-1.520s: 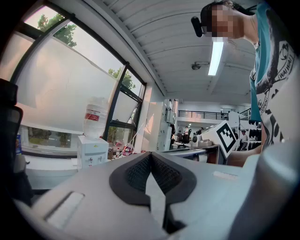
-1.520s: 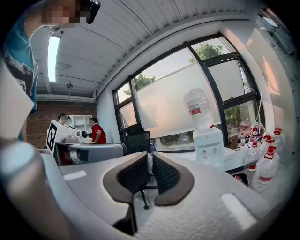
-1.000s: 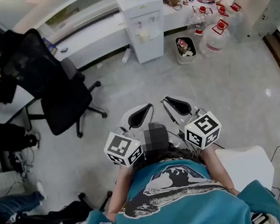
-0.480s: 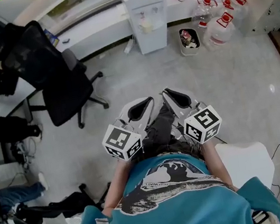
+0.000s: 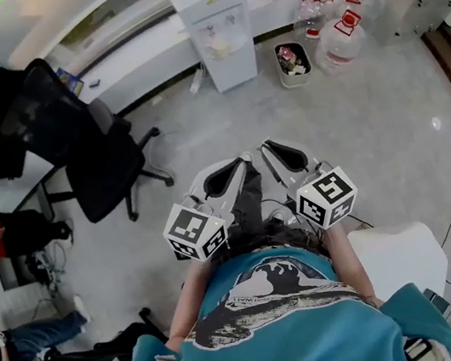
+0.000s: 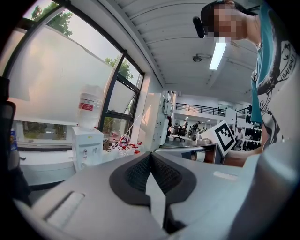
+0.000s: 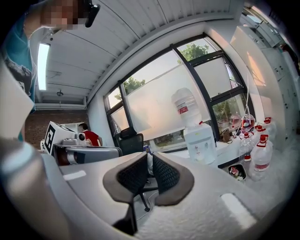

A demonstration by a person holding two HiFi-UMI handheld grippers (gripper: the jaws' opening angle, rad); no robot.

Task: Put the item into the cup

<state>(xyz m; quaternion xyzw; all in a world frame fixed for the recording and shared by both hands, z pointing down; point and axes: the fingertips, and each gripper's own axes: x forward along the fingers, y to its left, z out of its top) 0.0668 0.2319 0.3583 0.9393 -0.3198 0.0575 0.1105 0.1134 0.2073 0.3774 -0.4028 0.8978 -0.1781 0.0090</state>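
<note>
Water dispenser [image 5: 211, 26] has slid up and left in the head view; both grippers stay side by side before the chest.
Left gripper [image 6: 150, 154] pads pressed together, empty; right gripper [image 7: 149, 160] pads slightly apart, empty. Item and cup: cannot tell where.

Your left tool [image 6: 150, 160] and right tool [image 7: 148, 172] have matt grey plastic shells; their pads [image 6: 136, 174] look like black rubber with a fine cross-hatched grain. The floor [image 5: 389, 129] is smooth, pale and faintly glossy. The office chair [image 5: 70, 133] is matt black mesh and cloth. Your shirt [image 5: 278, 330] is soft teal printed cloth. The water dispenser [image 5: 211, 22] is smooth white plastic, and the bottles [image 5: 345, 37] are clear plastic.
</note>
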